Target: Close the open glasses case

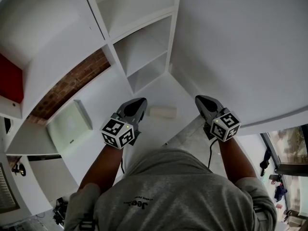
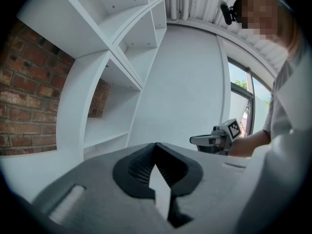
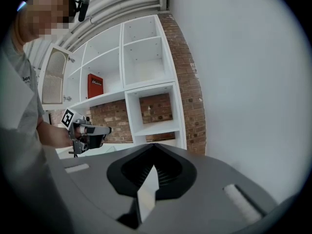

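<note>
The glasses case [image 1: 162, 111], a small white oblong box, lies on the white table [image 1: 163, 88] between my two grippers; its lid looks down. My left gripper [image 1: 140, 103] hangs just left of the case, jaws shut with nothing between them. My right gripper [image 1: 199, 100] hangs to the right of the case, also shut and empty. In the left gripper view my own jaws [image 2: 156, 145] meet, and the right gripper [image 2: 213, 140] shows beyond them. In the right gripper view the closed jaws [image 3: 153, 146] point at the shelves, with the left gripper [image 3: 90, 131] at the left. Neither gripper view shows the case.
A white shelf unit [image 1: 144, 47] stands against a brick wall [image 1: 72, 83] behind the table. A red box [image 3: 95, 86] sits on a shelf. A flat white square thing [image 1: 70, 124] lies on the table at the left. A plain white wall [image 1: 240, 47] closes the right side.
</note>
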Demonstrator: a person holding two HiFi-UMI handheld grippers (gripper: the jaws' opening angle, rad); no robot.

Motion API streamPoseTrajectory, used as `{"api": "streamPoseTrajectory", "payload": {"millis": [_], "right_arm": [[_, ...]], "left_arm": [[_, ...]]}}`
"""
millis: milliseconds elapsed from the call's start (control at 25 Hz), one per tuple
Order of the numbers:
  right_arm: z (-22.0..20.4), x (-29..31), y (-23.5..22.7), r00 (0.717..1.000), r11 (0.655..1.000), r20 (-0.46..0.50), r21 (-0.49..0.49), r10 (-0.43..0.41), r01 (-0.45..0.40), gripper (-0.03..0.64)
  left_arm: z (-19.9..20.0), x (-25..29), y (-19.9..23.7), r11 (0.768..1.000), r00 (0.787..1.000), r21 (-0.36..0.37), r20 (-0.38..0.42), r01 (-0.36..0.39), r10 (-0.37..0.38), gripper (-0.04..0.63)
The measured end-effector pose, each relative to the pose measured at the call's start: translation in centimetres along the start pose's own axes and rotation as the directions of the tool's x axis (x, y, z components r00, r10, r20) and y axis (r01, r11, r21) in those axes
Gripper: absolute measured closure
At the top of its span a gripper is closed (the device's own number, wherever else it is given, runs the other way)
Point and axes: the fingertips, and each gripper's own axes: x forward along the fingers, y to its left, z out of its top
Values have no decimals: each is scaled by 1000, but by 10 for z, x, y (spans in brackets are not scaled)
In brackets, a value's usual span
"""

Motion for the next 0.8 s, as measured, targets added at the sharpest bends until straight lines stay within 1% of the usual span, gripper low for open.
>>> {"api": "streamPoseTrajectory", "payload": {"millis": [320, 800], "right_arm": [[0, 1, 2, 1000, 1000, 1, 4, 4, -4, 607], [-4, 0, 4, 1000, 1000, -22, -28, -8, 8, 609]], "left_arm": [[-1, 0, -3, 1000, 1000, 8, -2, 8, -8, 598], [-1, -3, -5, 1000, 1000, 14, -10, 17, -16, 598]]}}
